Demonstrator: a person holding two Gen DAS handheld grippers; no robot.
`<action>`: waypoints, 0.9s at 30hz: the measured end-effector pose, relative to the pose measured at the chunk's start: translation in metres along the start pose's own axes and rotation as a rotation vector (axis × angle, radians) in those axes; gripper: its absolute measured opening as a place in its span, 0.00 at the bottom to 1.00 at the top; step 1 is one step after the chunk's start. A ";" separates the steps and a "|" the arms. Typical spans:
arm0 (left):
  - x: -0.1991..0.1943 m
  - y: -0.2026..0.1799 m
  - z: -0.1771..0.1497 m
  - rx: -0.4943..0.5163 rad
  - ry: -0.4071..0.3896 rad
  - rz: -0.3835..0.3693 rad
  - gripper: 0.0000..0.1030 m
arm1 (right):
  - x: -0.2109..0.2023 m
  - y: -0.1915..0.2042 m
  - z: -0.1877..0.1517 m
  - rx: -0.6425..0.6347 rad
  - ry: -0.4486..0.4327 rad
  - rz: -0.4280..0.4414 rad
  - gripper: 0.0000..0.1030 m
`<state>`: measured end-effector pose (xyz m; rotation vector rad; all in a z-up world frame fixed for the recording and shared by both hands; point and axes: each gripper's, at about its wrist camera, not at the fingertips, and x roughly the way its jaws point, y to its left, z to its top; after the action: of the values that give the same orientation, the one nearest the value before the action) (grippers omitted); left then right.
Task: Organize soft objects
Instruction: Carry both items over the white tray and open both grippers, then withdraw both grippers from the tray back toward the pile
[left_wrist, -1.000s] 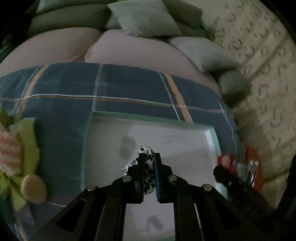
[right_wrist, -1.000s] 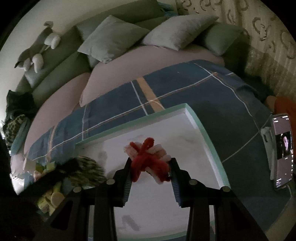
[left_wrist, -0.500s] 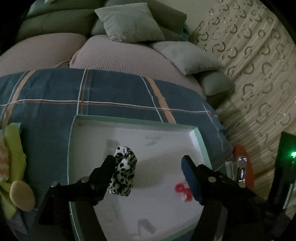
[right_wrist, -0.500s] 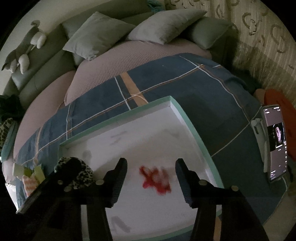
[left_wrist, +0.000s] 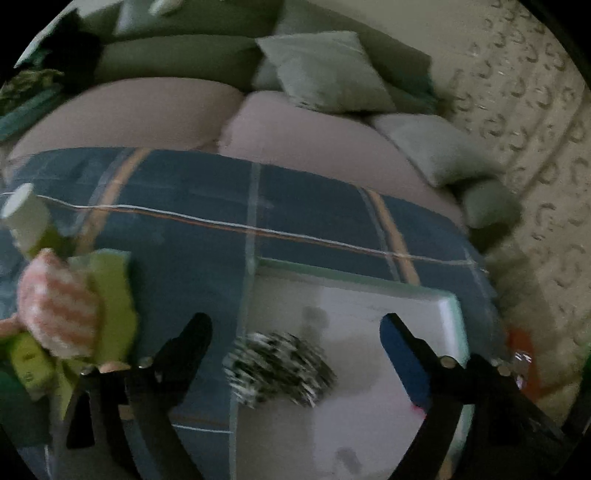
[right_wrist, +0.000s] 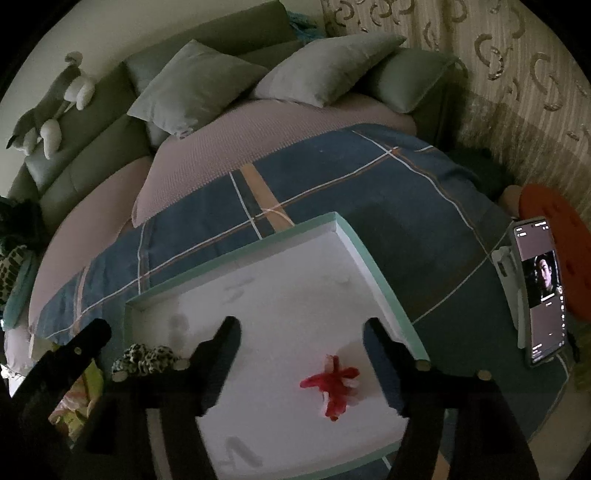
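A white tray with a mint rim (right_wrist: 373, 262) sits on the blue plaid blanket. A red-and-pink fuzzy thing (right_wrist: 332, 380) lies on the tray floor, below and between the fingers of my right gripper (right_wrist: 301, 325). Those jaws are opening and nothing touches the pads. A black-and-white spotted soft thing (left_wrist: 277, 369) rests in the tray (left_wrist: 351, 278) by its left rim. It lies free under my left gripper (left_wrist: 295, 325), whose jaws are also opening wide. The spotted thing (right_wrist: 147, 358) also shows in the right wrist view.
A pile of soft pieces lies left of the tray: a pink striped one (left_wrist: 55, 317) and yellow-green ones (left_wrist: 110, 288). A phone on a stand (right_wrist: 539, 291) and an orange cushion (right_wrist: 554, 229) are on the right. Grey pillows (right_wrist: 195, 88) and a plush toy (right_wrist: 48, 107) lie behind.
Both grippers opened and let go. The spotted thing and the red thing now lie loose in the tray. The left gripper swung left toward the tray's left rim.
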<state>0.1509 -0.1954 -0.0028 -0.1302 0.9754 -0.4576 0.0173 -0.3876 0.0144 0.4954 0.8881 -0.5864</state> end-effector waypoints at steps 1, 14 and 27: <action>0.000 0.004 0.001 -0.009 -0.010 0.014 0.90 | 0.000 0.000 0.000 -0.001 -0.001 0.004 0.74; -0.009 0.031 0.007 -0.071 -0.069 0.101 0.99 | -0.005 0.009 0.000 -0.020 -0.032 0.052 1.00; -0.032 0.057 0.013 -0.176 -0.160 0.066 1.00 | -0.016 0.014 0.001 0.007 -0.095 0.151 1.00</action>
<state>0.1645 -0.1316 0.0121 -0.2882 0.8590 -0.2953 0.0187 -0.3738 0.0301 0.5322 0.7515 -0.4716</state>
